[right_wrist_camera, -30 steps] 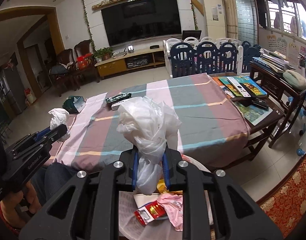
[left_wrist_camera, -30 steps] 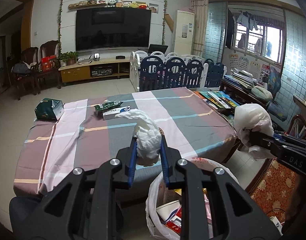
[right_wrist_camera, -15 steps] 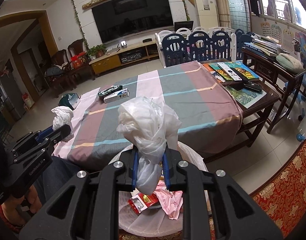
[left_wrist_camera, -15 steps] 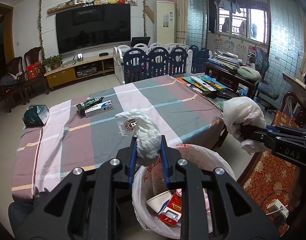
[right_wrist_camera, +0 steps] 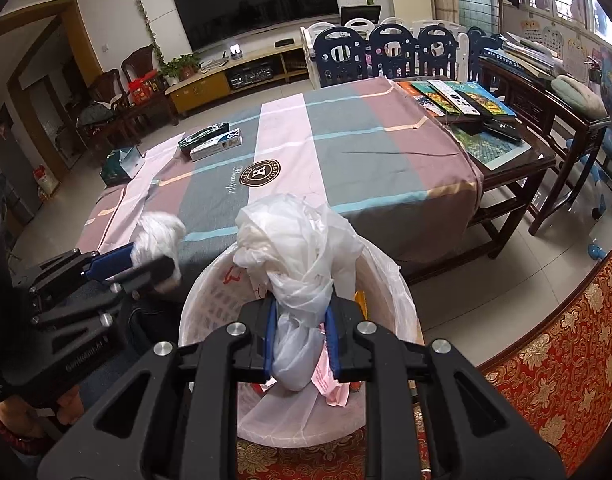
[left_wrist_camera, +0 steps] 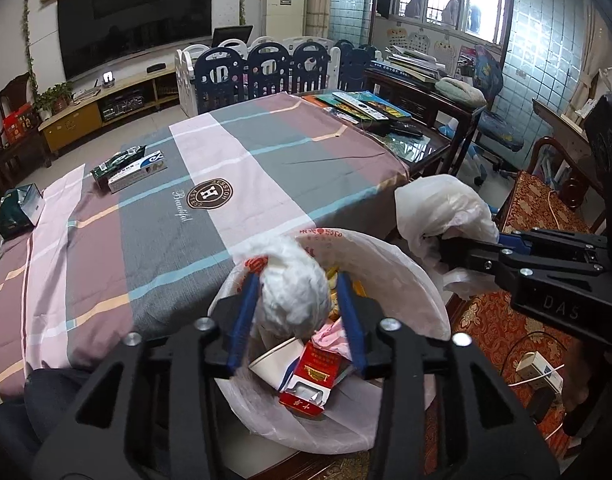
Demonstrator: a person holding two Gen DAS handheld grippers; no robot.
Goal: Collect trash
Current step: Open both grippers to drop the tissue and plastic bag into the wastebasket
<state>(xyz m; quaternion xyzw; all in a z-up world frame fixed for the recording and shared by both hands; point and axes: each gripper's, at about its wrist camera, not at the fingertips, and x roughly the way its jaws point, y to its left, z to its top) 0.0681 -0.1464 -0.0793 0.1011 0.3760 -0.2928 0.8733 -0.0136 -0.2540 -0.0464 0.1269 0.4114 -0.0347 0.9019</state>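
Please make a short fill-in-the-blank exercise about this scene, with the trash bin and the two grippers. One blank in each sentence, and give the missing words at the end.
1. The right gripper is shut on a crumpled plastic ____.
2. The left gripper is opening around a white wad right above the lined ____.
3. In the bin a red carton lies beside a paper ____.
4. On the cloth, the two boxes lie at its ____ side.

Missing words: bag; bin; cup; far

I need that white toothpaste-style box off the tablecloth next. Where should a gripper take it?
Grip the white box across its narrow width near mid-length, coming from above. It lies flat and long, with the green packet tight against its far side, so a side approach looks blocked.
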